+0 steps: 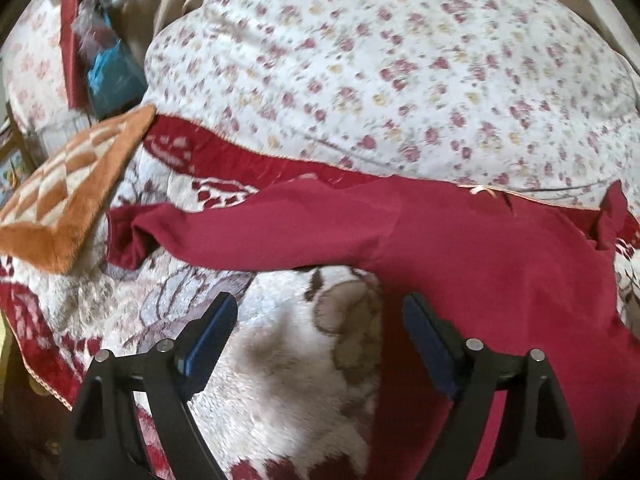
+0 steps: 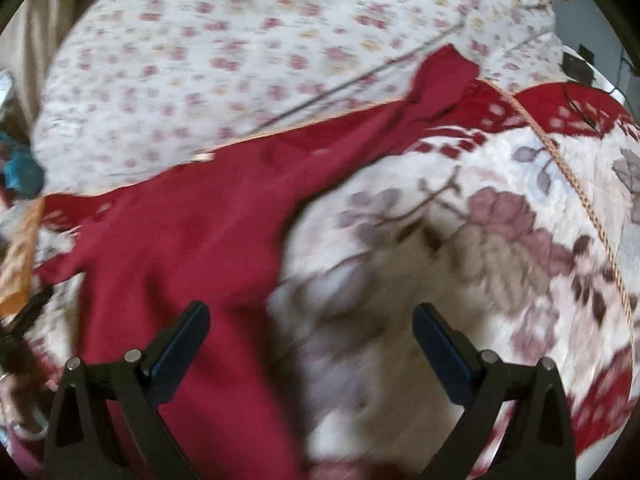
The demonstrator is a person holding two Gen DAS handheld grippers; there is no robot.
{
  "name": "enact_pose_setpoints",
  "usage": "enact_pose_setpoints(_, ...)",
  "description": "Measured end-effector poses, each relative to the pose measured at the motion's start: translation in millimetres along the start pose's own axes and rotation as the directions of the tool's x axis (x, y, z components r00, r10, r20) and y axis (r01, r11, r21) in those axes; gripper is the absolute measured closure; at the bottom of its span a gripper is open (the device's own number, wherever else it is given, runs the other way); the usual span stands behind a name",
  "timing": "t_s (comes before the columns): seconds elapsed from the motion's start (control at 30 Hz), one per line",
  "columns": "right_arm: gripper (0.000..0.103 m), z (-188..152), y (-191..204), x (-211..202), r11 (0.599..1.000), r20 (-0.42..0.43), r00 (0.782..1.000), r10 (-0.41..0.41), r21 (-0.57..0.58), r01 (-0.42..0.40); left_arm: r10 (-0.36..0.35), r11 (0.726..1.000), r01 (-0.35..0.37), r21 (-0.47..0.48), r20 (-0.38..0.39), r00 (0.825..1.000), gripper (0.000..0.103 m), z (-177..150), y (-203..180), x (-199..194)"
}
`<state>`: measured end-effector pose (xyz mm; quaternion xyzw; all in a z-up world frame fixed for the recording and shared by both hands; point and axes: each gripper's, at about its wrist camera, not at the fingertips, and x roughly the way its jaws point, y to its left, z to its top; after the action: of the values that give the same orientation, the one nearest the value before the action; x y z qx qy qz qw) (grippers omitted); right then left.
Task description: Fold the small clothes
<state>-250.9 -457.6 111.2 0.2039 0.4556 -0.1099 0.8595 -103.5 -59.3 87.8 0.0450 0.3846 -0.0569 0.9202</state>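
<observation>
The left gripper [image 1: 318,314] and right gripper [image 2: 310,322] are held with fingers spread wide, nothing gripped. A red garment [image 1: 460,248] is spread on the plush blanket [image 1: 288,360], its sleeve stretched toward an orange checked cloth [image 1: 68,196].

Garment [image 1: 460,240] [image 2: 192,232]: plain dark red. Blanket [image 1: 288,360] [image 2: 500,248] is cream w/ mauve-brown flowers & red border; quilt [image 1: 400,60] [image 2: 240,48] white w/ small pink/yellow florals. Cushion [image 1: 68,184]: orange-cream checks; gripper pads [image 1: 212,332] blue.
</observation>
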Motion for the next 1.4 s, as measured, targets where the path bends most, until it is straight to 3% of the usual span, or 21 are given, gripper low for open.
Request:
enact_pose_setpoints(0.23,0.0,-16,72,-48,0.991,0.08,0.988,0.135,-0.024,-0.133,-0.063,0.998,0.063,0.007,0.018,0.998,0.037,0,-17,-15)
enact_pose_setpoints(0.57,0.0,-9,134,-11,0.992,0.177,0.984,-0.017,-0.124,0.039,-0.085,0.996,0.085,0.012,-0.016,0.996,0.037,-6,-26,-11)
enact_pose_setpoints(0.77,0.0,-12,149,15,0.972,0.156,0.982,-0.108,-0.19,0.137,-0.099,0.995,0.1,0.015,-0.049,0.994,0.037,-11,-33,0)
enact_pose_setpoints(1.4,0.0,-8,138,43,0.973,0.138,0.98,-0.147,-0.157,0.168,-0.098,0.995,0.1,0.03,-0.076,0.992,0.037,-11,-47,12)
